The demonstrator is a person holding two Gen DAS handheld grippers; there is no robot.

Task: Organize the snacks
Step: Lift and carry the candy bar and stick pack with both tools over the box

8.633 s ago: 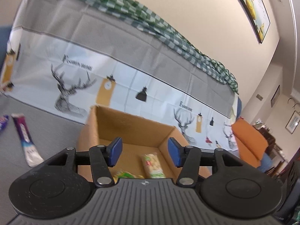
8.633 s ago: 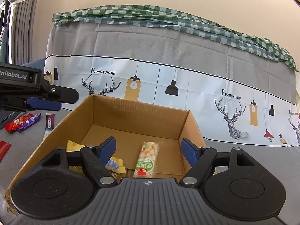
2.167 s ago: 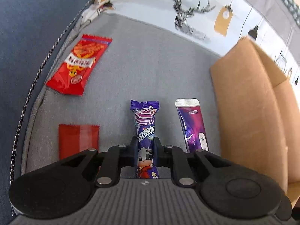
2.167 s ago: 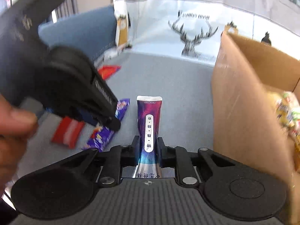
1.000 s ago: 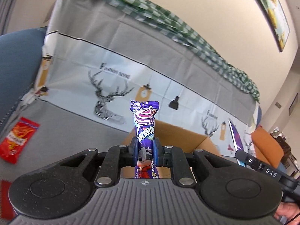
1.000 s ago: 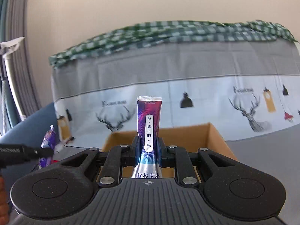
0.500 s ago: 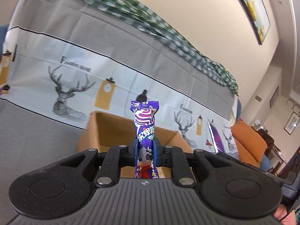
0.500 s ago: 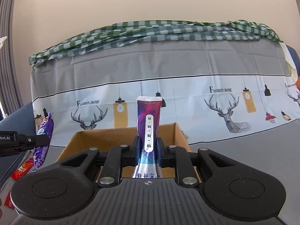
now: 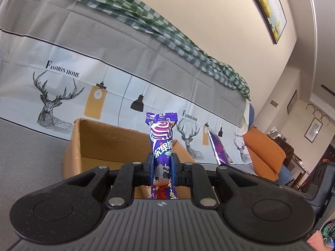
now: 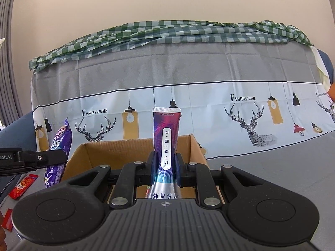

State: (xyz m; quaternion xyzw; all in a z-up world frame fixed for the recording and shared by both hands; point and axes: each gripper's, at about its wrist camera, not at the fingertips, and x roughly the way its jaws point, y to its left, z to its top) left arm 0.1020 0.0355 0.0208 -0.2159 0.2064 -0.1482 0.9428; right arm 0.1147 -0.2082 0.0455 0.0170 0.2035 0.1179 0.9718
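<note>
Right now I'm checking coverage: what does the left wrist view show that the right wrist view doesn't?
Only the left wrist view shows the framed picture and orange cushion. Only the right wrist view shows the red packets on the grey surface. Both show the cardboard box, the left hand-held gripper clamping the purple candy pack, and the right hand-held gripper clamping the purple stick sachet.

Left gripper [image 9: 162, 168] clamps purple candy packet [image 9: 162, 138] before cardboard box [image 9: 98, 144].

open cardboard box [image 10: 134, 152] top unobstructed; left gripper [image 10: 52, 159] flanks its left side.
</note>
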